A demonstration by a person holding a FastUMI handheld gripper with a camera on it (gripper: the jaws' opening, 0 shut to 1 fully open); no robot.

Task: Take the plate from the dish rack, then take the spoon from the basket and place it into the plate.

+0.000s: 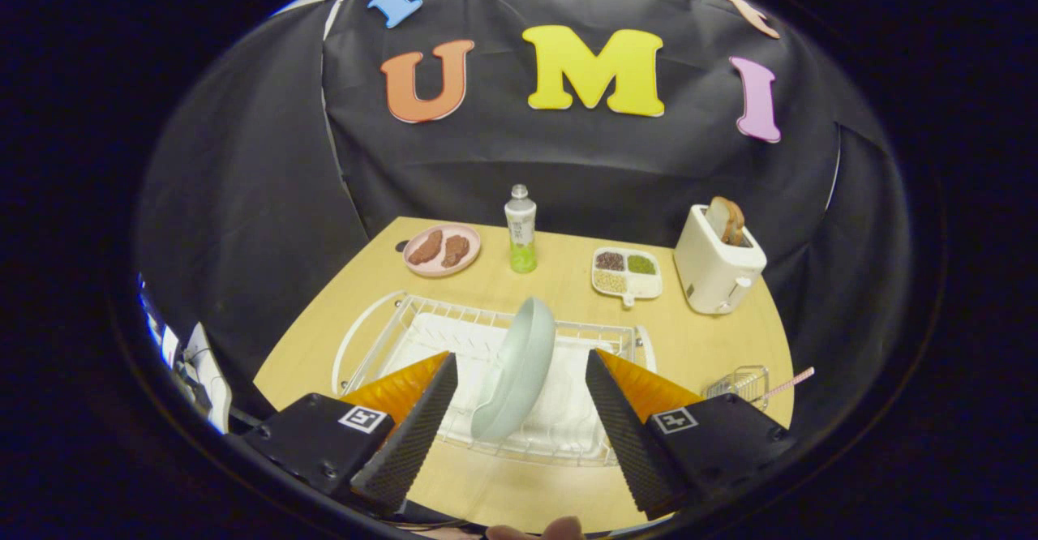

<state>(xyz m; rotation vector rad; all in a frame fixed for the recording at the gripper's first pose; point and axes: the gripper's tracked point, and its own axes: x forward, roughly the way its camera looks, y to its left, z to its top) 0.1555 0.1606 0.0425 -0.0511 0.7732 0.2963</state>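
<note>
Black cloth wall (pixel 243 199) behind, light wooden table (pixel 714 345), dim booth, soft overhead light

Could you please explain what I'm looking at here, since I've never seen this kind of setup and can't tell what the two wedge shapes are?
The two wedges are the fingers of a hand-held gripper; a person carries it, and a fisheye camera riding on it looks forward along them. The fingers are spread open and hold nothing. Between them, just ahead, a pale plate stands on edge in a white wire dish rack on a wooden table. To the right of the rack sits a small wire basket with a pink-handled spoon sticking out. Further back are a pink plate of food, a bottle, a divided tray and a toaster with bread in it. The person's fingertips peek in beneath the gripper.
</note>
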